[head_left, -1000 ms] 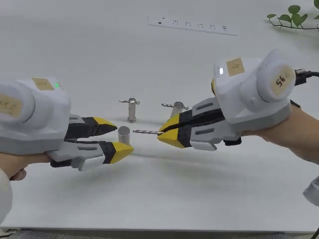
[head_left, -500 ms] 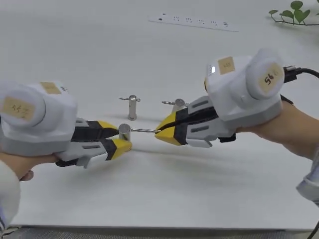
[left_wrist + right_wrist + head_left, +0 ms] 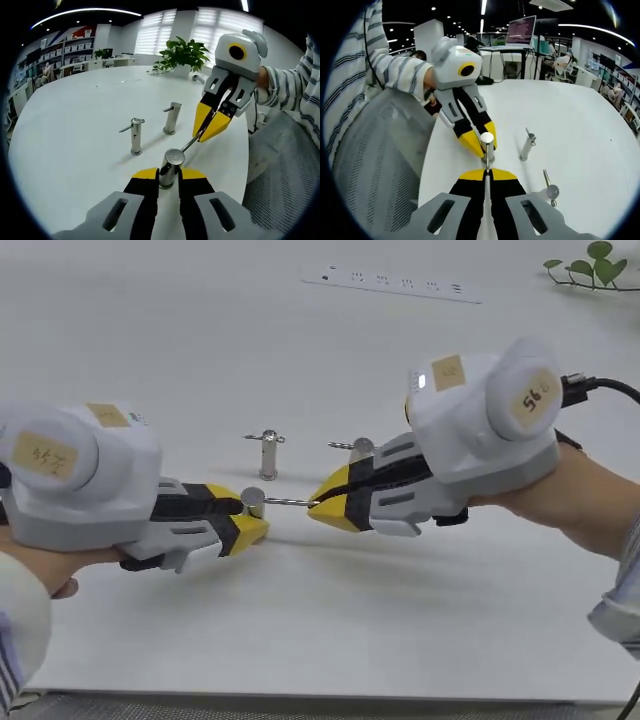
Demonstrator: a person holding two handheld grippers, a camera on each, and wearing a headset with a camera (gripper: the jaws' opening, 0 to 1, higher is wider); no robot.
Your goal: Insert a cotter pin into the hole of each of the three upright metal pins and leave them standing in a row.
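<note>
Three upright metal pins stand on the white table. The nearest pin (image 3: 252,502) (image 3: 170,165) (image 3: 487,145) sits between the yellow tips of my left gripper (image 3: 250,517) (image 3: 170,173), which is shut on its shaft. My right gripper (image 3: 313,505) (image 3: 487,172) is shut on a thin cotter pin (image 3: 288,502) (image 3: 187,145), holding it level with its free end at the head of that pin. The middle pin (image 3: 268,455) (image 3: 136,135) and the far pin (image 3: 360,450) (image 3: 171,118) each carry a cotter pin through the top.
A white power strip (image 3: 390,285) lies at the back of the table and a green plant (image 3: 590,265) at the back right. The table's front edge (image 3: 320,695) runs close below the grippers. A striped sleeve (image 3: 285,90) is behind the right gripper.
My left gripper has slid right and closed its jaws on the nearest pin. The right gripper has moved left, bringing the cotter pin's end up to that pin's head.
</note>
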